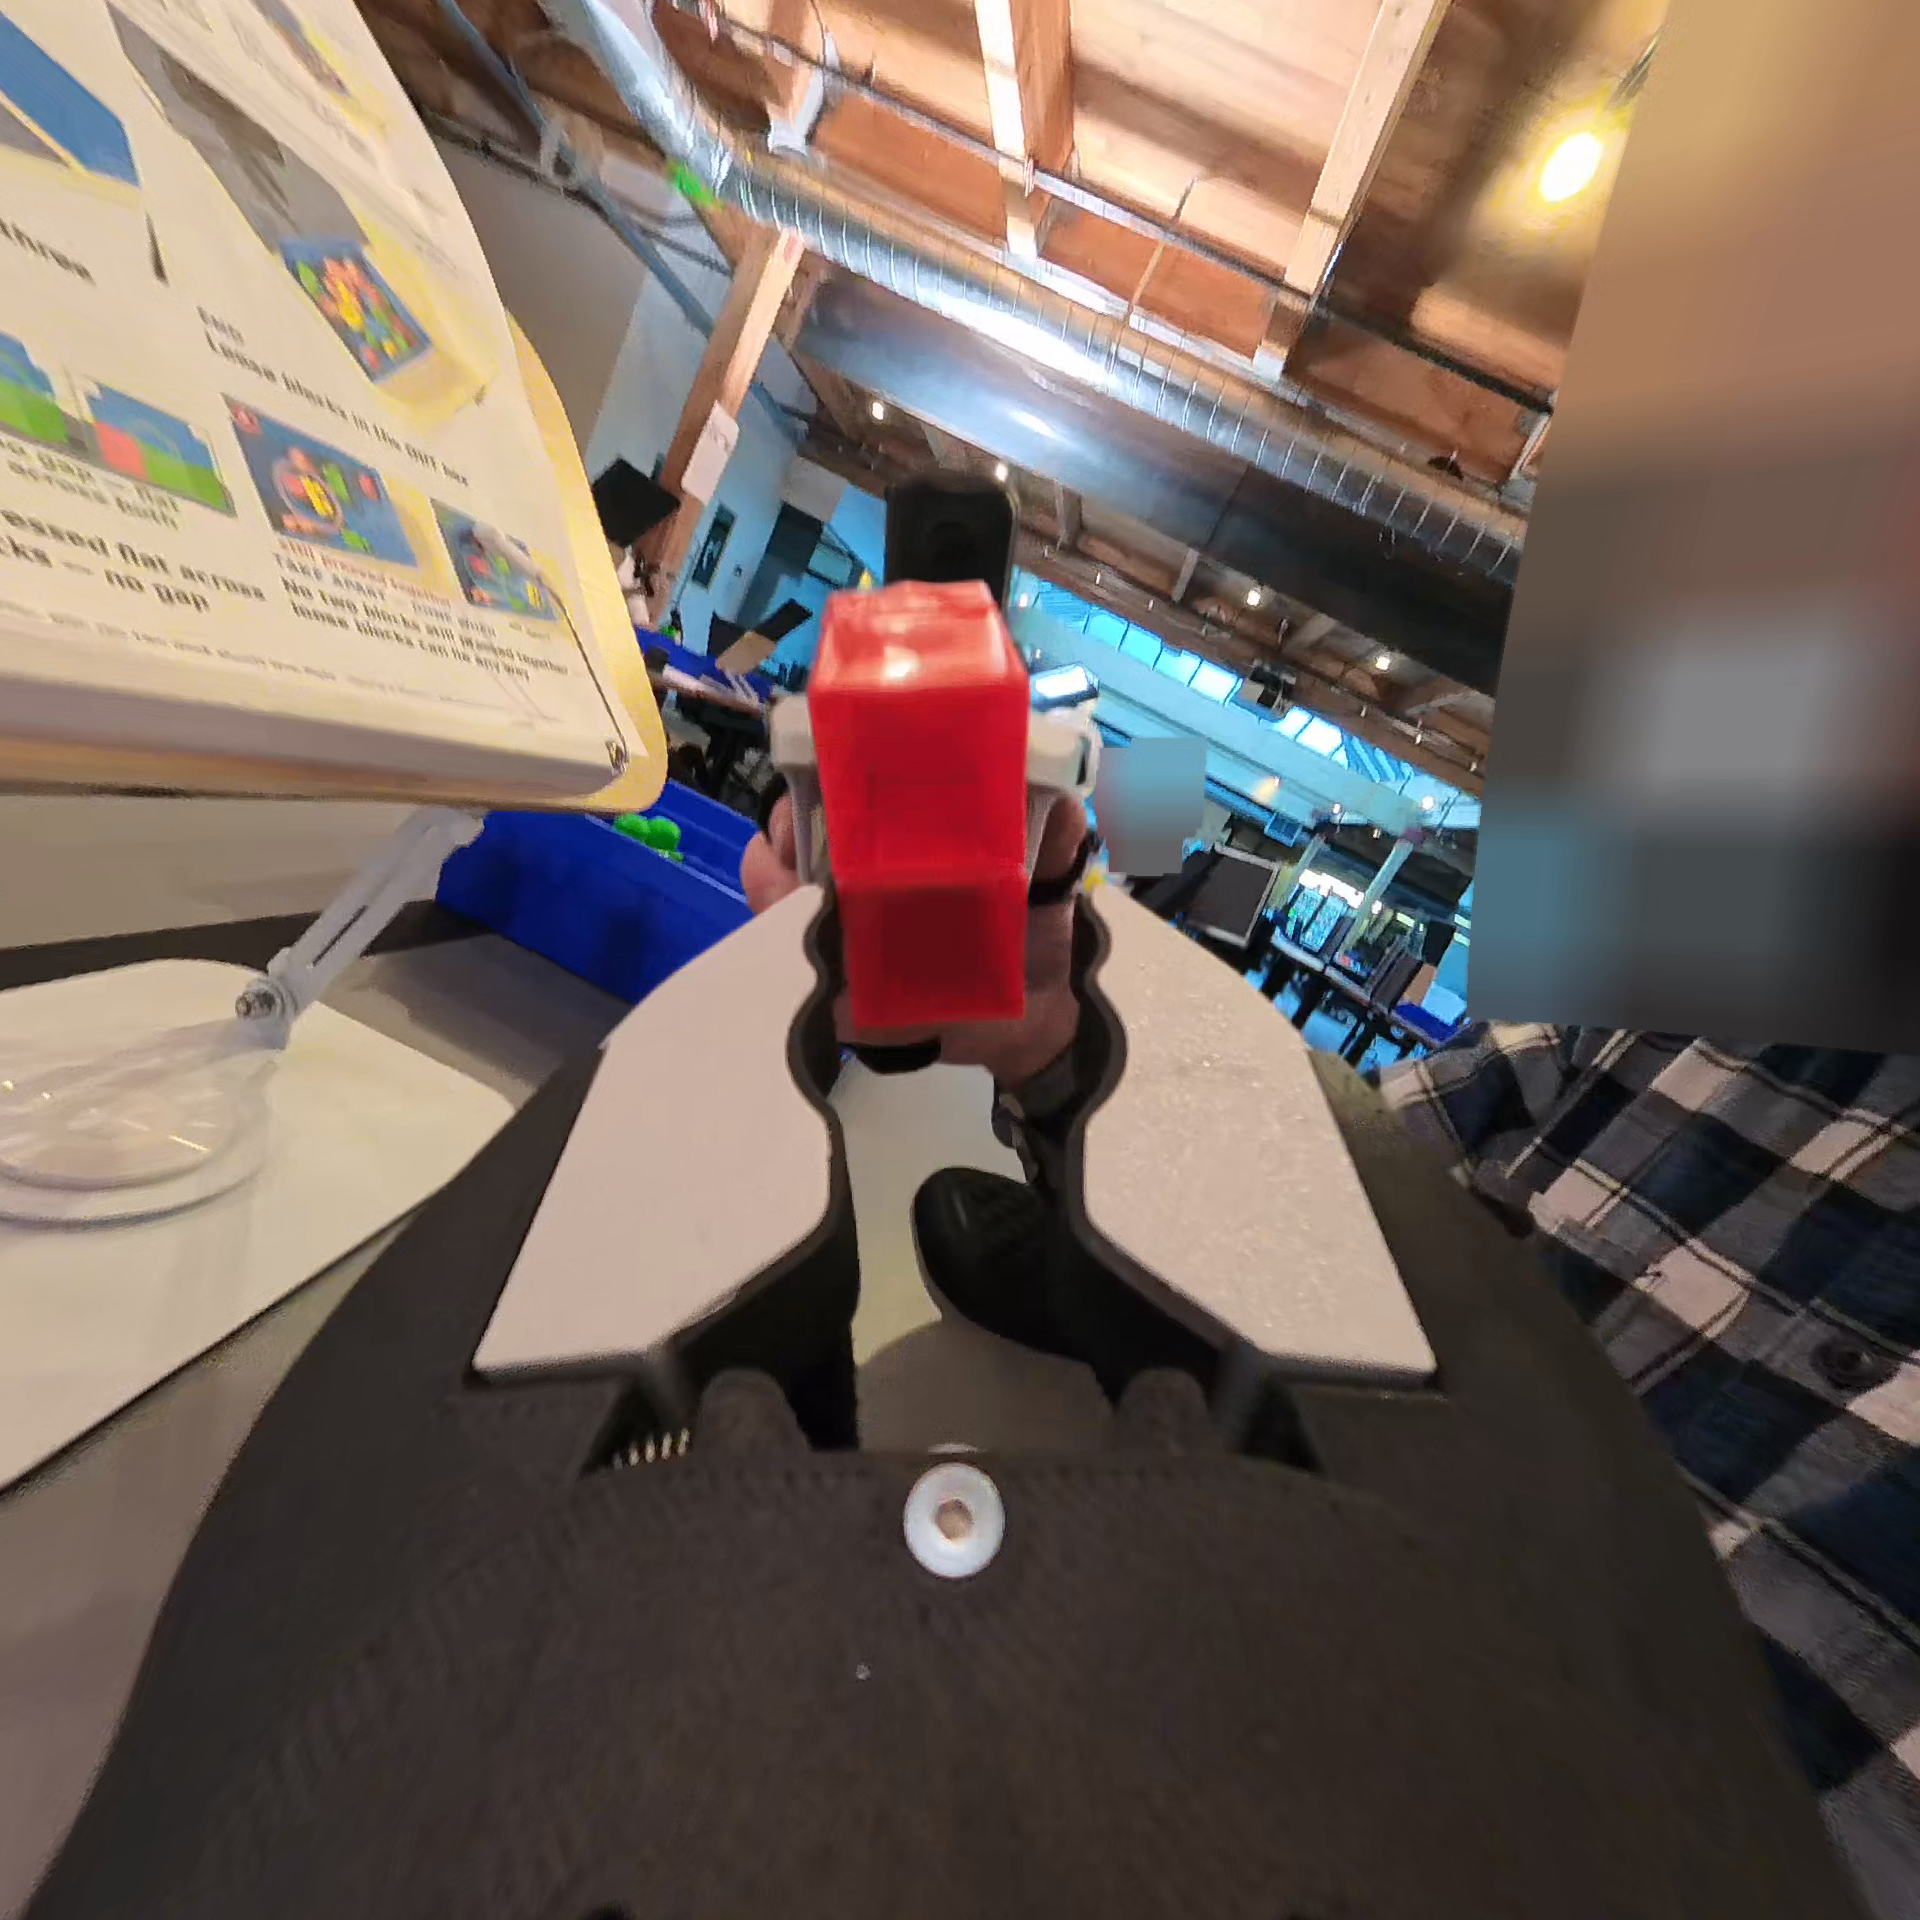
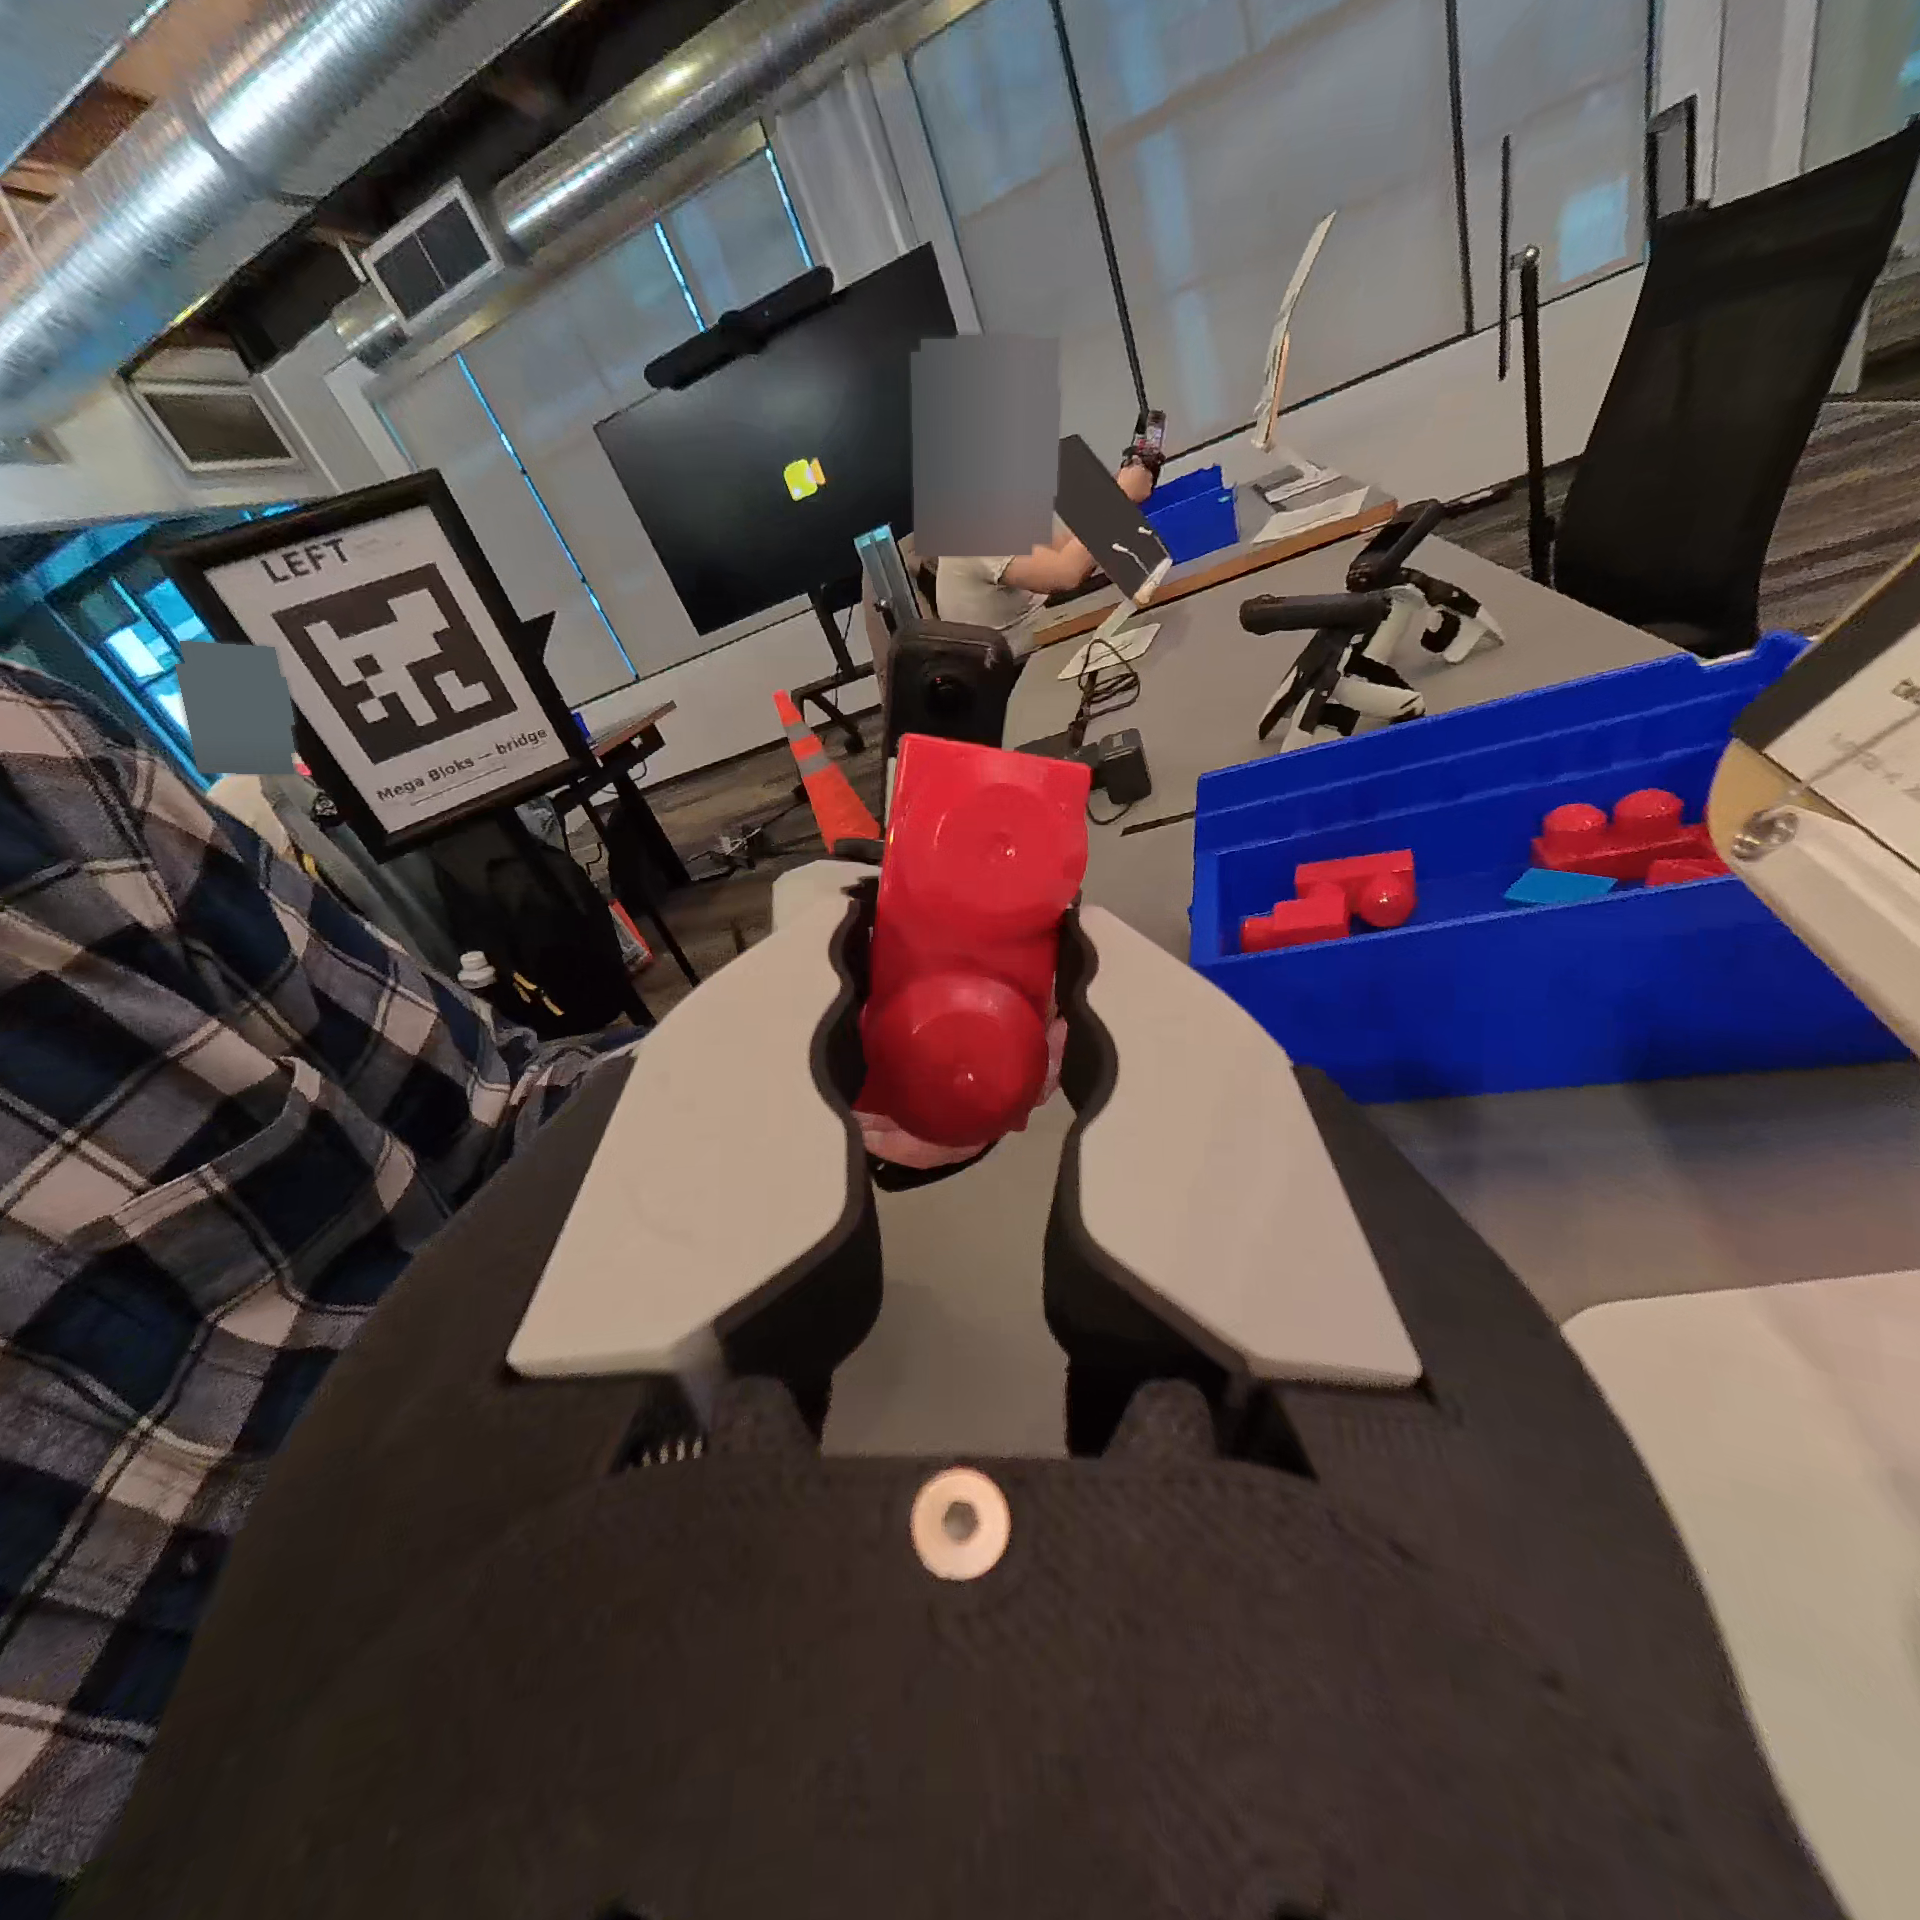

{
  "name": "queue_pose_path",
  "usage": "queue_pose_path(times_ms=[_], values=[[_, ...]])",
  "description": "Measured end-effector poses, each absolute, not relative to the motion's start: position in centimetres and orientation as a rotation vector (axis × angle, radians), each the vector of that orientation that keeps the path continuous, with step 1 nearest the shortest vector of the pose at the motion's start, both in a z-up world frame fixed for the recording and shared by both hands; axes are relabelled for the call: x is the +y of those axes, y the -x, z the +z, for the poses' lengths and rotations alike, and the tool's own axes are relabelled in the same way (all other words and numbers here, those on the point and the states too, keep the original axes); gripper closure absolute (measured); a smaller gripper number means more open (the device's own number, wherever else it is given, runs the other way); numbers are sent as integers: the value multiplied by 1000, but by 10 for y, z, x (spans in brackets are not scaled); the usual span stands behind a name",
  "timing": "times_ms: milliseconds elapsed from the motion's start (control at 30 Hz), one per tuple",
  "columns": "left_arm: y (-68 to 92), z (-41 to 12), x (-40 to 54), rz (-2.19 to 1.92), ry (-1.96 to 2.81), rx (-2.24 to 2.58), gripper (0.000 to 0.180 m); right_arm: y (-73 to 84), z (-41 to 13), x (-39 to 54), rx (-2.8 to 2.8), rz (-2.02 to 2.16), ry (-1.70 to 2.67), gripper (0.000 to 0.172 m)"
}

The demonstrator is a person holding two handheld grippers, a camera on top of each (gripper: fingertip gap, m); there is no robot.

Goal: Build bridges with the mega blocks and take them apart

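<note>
Setting: open workroom with a grey worktop (image 2: 1558, 1174); both tools are raised above it, in front of the person's plaid shirt (image 2: 208, 1039).
Left hand-held gripper (image 1: 935, 935): spread. The near end of the red blocks (image 1: 914, 779) stands between its fingers, with a clear gap on the right side of its view, so it is not pinching them.
Right hand-held gripper (image 2: 961, 935): closed on the red blocks, a pad against each side, studs facing its camera. It appears to carry the whole load.
Red blocks: in mid-air between the two facing tools. A seam across the side suggests two pieces pressed together.
Why held so: probably opposed grips, one on each half, to pull the joint apart. The slack left side suggests a re-grip or a hand-over.
Blue bin (image 2: 1507, 997): on the worktop to the right, within reach, holding loose red blocks (image 2: 1320, 904). It is a likely drop spot.
Instruction sheet (image 1: 260, 416): propped on a stand at the left of the left view, angled toward the person.
</note>
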State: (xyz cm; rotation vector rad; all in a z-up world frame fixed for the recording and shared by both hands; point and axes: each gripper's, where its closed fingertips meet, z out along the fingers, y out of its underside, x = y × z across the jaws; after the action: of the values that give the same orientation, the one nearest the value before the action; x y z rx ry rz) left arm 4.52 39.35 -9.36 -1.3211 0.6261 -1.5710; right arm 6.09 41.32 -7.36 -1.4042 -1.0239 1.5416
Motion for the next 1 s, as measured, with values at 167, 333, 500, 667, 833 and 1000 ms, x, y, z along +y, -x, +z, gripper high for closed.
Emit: queue_pose_path(times_ms=[167, 333, 500, 667, 833, 1000], values=[[-50, -103, 399, -1537, 1376, 605, 148, -62, -77, 413, -1015, 1506, 1404, 137], [-52, -102, 398, -1541, 1379, 581, 149, -62, -77, 410, -1047, 1468, 1396, 136], [-48, -97, 400, -1571, 1360, 525, 149, -60, -76, 410, -1071, 1414, 1398, 136], [-49, -99, 400, -1606, 1360, 528, 148, -60, -75, 411, -1068, 1423, 1408, 136], [-42, -97, 401, -1541, 1371, 586, 134, -61, -89, 408, -1185, 1377, 1486, 136], [-46, -104, 393, -1479, 1432, 731, 138, -57, -99, 396, -1371, 1355, 1539, 137]])
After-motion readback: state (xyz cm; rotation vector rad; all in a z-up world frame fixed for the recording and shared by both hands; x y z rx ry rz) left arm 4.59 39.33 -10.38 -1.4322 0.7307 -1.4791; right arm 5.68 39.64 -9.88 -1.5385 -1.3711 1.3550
